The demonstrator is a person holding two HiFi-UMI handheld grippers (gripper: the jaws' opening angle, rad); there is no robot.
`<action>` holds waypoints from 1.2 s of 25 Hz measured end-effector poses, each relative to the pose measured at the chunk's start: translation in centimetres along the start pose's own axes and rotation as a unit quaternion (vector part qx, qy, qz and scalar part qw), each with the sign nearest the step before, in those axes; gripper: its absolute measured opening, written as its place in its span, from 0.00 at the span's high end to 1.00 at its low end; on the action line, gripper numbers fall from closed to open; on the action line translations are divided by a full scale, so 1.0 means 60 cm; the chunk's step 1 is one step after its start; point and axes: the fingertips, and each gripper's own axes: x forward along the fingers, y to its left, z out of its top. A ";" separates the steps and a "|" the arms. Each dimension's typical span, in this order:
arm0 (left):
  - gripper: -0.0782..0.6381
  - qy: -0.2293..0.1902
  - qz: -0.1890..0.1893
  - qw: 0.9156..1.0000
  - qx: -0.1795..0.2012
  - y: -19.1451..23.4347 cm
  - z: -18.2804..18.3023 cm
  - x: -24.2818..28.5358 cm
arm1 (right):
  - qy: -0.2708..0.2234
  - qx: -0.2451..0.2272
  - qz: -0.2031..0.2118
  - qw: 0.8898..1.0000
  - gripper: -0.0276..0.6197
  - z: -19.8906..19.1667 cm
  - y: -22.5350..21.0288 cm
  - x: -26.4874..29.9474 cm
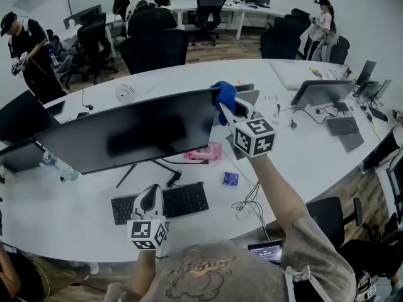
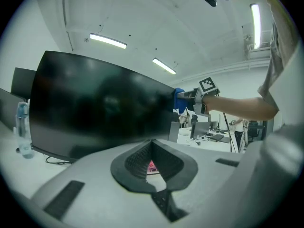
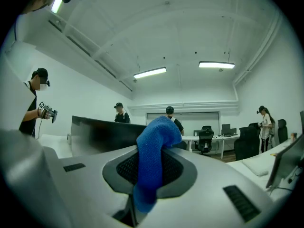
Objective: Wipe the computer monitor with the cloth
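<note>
Left: you are holding the left gripper (image 1: 150,199) low by the keyboard (image 1: 179,201), its jaws drawn together on nothing, with the computer monitor (image 1: 126,134) standing just beyond its tips. Right: you are pinching the blue cloth (image 1: 223,95) in the right gripper (image 1: 232,111). Its jaws are closing narrowly on the fabric, which is sitting at the monitor's upper corner just ahead of them.

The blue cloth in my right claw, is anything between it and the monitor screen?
Nothing visible does. The right claw, shut on the blue cloth, holds it right at the monitor's upper right corner, with no object between them.
</note>
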 end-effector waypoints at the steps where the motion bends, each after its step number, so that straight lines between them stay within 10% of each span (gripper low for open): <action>1: 0.88 0.000 0.001 1.000 0.000 -0.001 0.000 -0.002 | 0.000 -0.002 0.001 1.000 0.86 0.004 -0.001 -0.001; 30: 0.88 -0.012 0.036 0.999 -0.008 0.020 -0.008 -0.051 | -0.003 -0.083 0.073 0.994 0.86 0.101 0.093 0.050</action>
